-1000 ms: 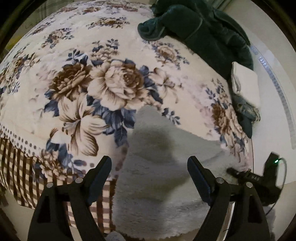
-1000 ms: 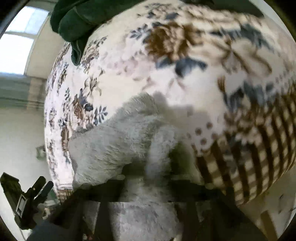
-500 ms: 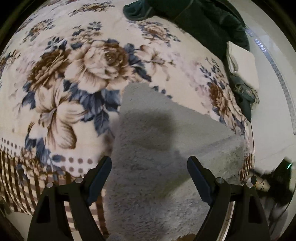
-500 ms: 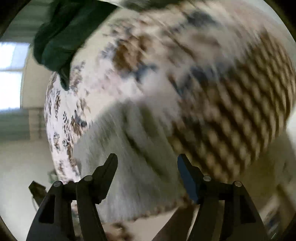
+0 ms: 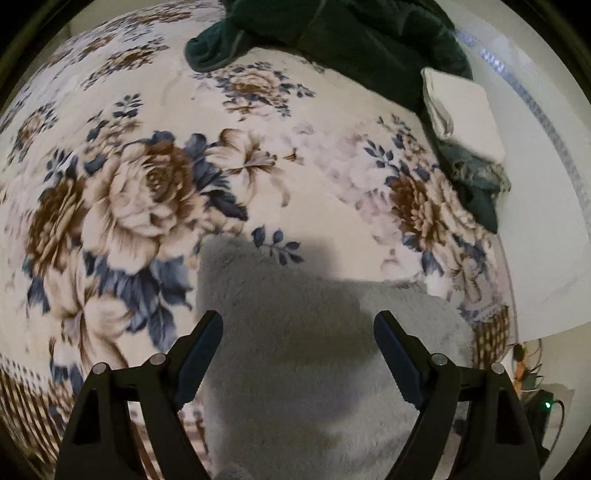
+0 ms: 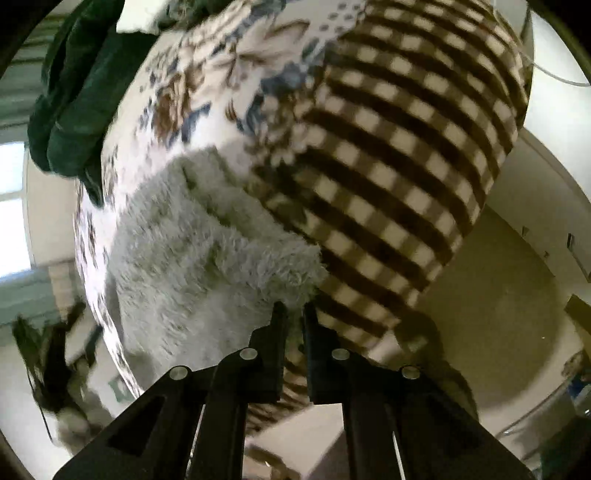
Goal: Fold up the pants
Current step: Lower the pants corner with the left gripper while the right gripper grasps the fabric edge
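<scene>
Grey fluffy pants (image 5: 314, 350) lie on a floral blanket (image 5: 147, 184) near the bed's front edge. My left gripper (image 5: 298, 332) is open and hovers just above the pants, its fingers either side of the grey fabric. In the right wrist view my right gripper (image 6: 294, 314) is shut on a corner of the grey pants (image 6: 207, 251), where they hang over the bed's checked edge (image 6: 388, 166).
A dark green garment (image 5: 351, 33) lies heaped at the far end of the bed, with a cream pillow (image 5: 461, 107) beside it. It also shows in the right wrist view (image 6: 74, 103). A device with a green light (image 5: 546, 406) sits at the lower right. Pale floor (image 6: 498, 302) lies beyond the bed edge.
My right gripper was open half a second ago and has now shut on the pants' corner. The left gripper has drawn back a little and stays open.
</scene>
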A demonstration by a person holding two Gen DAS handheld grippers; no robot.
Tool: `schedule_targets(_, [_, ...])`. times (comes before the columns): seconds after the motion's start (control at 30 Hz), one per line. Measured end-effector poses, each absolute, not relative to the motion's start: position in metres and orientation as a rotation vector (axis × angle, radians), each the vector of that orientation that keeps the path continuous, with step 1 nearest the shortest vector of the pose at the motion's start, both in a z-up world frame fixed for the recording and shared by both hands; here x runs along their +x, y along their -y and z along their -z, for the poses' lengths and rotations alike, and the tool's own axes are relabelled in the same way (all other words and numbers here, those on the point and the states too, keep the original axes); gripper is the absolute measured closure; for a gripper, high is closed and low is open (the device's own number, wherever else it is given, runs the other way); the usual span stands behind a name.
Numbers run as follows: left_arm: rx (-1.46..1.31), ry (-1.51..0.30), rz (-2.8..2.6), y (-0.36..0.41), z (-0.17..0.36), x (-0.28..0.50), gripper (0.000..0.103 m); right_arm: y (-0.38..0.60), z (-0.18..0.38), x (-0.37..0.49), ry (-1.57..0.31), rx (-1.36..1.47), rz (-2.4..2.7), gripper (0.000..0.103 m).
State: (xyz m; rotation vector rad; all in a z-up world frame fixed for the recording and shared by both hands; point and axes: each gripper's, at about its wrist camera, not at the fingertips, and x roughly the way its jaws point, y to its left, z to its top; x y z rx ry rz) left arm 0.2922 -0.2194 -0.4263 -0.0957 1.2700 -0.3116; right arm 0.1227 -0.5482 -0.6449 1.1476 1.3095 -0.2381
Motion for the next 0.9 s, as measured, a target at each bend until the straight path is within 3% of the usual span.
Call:
schedule_targets(0.13, [-0.079,-1.328,0.315,0.227,0.449,0.31,0.02,0.552,0.648,0.128,-1.433,1.134,0.209,0.087])
schedule_targets(0.23, [-0.089,-1.335,0.304,0.222,0.454,0.315,0.02,0.565,0.615,0.143,-1.315,1.068,0.25,0.058])
schedule_targets(0.3, [-0.096,-1.332,0.291,0.216,0.456,0.317,0.02,0.565,0.596,0.167,-1.243,1.035,0.196,0.024])
schedule_targets(0.33, [-0.098,-1.334,0.283,0.214,0.457,0.318,0.02,0.561,0.59,0.186,-1.221,1.006,0.146,0.02])
schedule_targets(0.53, [-0.143,-1.356,0.253,0.198,0.475,0.324,0.02,0.518,0.611,0.308,-1.324,0.752,0.013,0.02])
schedule_targets(0.6, [-0.144,-1.362,0.238,0.193,0.482,0.325,0.02,0.51,0.631,0.334,-1.359,0.704,0.031,0.042])
schedule_targets(0.67, [-0.16,-1.374,0.227,0.187,0.492,0.326,0.02,0.501,0.656,0.357,-1.409,0.617,0.057,0.042])
schedule_targets(0.77, [-0.209,-1.403,0.216,0.178,0.506,0.327,0.02,0.513,0.682,0.364,-1.432,0.705,0.071,0.035])
schedule_targets(0.9, [-0.263,-1.406,0.226,0.17,0.507,0.322,0.02,0.541,0.648,0.337,-1.327,0.903,0.075,0.033])
